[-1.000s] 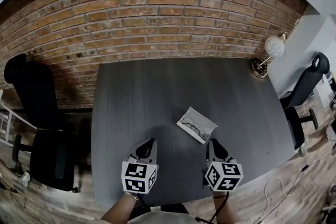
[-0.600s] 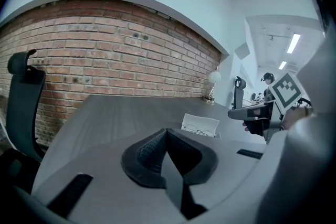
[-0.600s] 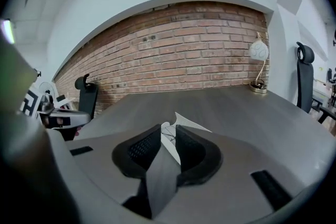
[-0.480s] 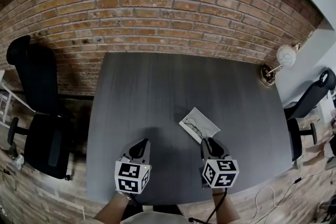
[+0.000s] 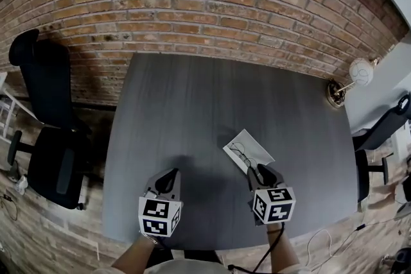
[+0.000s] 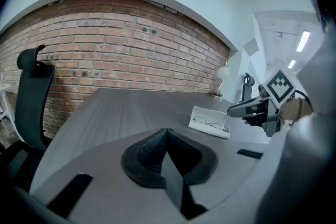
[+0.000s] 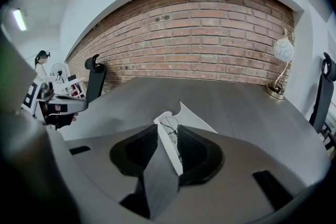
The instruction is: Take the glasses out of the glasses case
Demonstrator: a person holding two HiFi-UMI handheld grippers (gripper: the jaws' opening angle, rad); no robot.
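Note:
An open white glasses case lies on the dark grey table, right of the middle, with thin wire-framed glasses inside. My right gripper is at the case's near end. Its jaws have just been opening and stand open. In the right gripper view the case's upright wall and the glasses sit between the jaws of my right gripper, with gaps either side. My left gripper hovers left of the case, shut and empty; its pads meet in the left gripper view, with the case ahead to the right.
A brick wall runs behind the table. A black office chair stands at the left, and another chair at the right. A globe lamp sits on the far right corner. The table's front edge is just under my hands.
Both grippers have sunk towards the table. The right gripper's tip has closed in on the case's near end, and the left has stayed apart from it.

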